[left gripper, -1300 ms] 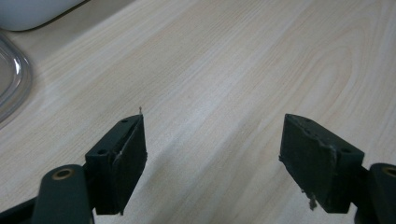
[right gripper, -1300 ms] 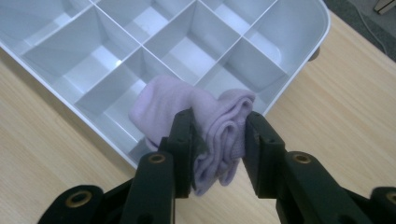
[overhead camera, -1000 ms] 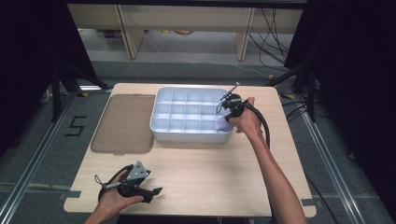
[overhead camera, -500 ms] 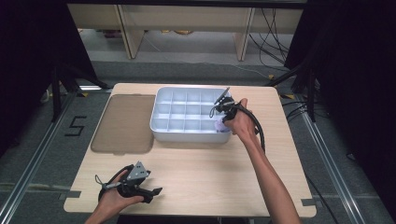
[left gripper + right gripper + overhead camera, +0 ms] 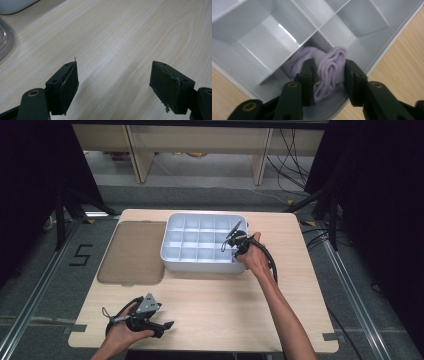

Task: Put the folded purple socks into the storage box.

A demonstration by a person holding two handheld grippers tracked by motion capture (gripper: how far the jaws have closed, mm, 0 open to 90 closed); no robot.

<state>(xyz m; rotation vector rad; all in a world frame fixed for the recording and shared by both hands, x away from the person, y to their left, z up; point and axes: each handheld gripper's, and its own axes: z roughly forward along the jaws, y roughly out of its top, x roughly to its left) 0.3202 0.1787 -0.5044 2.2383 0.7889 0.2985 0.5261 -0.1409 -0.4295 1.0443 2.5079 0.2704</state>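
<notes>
A white divided tray (image 5: 200, 265) stands at the back middle of the wooden table. My right gripper (image 5: 231, 242) reaches down into its front right corner compartment. In the right gripper view a rolled lilac cloth (image 5: 329, 72) sits between the jaws of the right gripper (image 5: 329, 66) and touches both pads, low inside that corner cell of the tray (image 5: 262, 42). Those jaws have just been opening a little, with the cloth still between them. My left gripper (image 5: 162, 326) rests near the table's front left edge. In its own view the left gripper (image 5: 113, 75) is open, with bare wood between the jaws.
A brownish translucent lid (image 5: 132, 252) lies flat to the left of the tray; its curved edge (image 5: 3, 42) shows at the left gripper view's left side. The other tray cells in view hold nothing. Shelving and cables stand beyond the table's far edge.
My right hand has sunk lower into the tray's front right corner with the lilac cloth. The left hand has stayed put.
</notes>
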